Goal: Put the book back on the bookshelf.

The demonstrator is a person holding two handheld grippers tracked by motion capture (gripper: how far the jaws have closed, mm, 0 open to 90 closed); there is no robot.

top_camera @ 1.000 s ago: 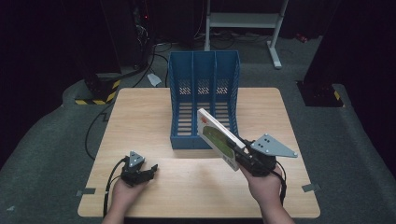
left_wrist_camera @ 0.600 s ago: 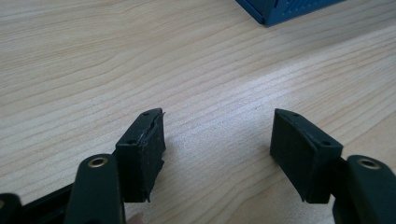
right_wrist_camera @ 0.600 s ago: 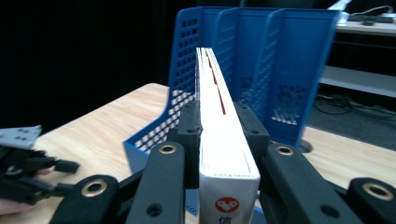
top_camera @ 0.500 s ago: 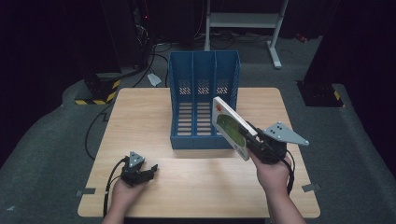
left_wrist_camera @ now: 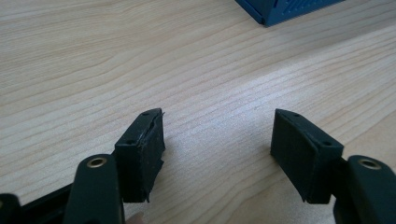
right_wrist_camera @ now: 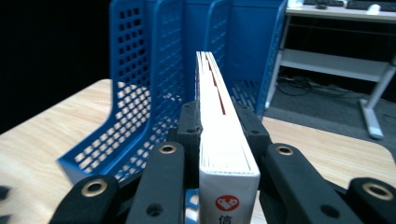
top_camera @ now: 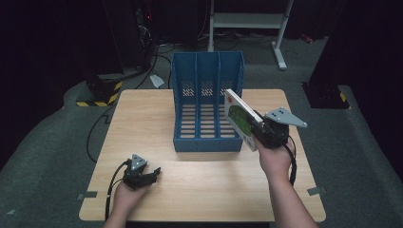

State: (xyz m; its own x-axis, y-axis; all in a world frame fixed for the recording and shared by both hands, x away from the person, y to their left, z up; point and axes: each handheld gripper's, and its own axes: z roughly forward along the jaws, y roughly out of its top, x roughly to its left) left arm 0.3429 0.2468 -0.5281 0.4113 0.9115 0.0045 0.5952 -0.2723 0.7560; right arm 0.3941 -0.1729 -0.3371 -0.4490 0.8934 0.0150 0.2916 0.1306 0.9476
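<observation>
A blue three-slot file holder (top_camera: 207, 102) stands in the middle of the wooden table (top_camera: 142, 114). My right gripper (top_camera: 259, 127) is shut on a white and green book (top_camera: 240, 118), holding it upright on edge beside the holder's right wall. Seen from the right gripper view, the book (right_wrist_camera: 224, 140) runs lengthwise between the jaws of the gripper (right_wrist_camera: 219, 126), with the blue holder (right_wrist_camera: 154, 93) just left of it. My left gripper (top_camera: 151, 174) rests on the table at the front left, open. The left gripper view has nothing between the jaws of that gripper (left_wrist_camera: 217, 140), just bare wood.
A white desk frame (top_camera: 247, 28) stands on the floor behind the table, with cables near it. A yellow-and-black striped base (top_camera: 97, 95) sits at the table's back left. Bare tabletop lies between my two hands and to the holder's left.
My right gripper has carried the book to the right and away from me, from in front of the holder to beside its right wall. The left gripper has stayed put.
</observation>
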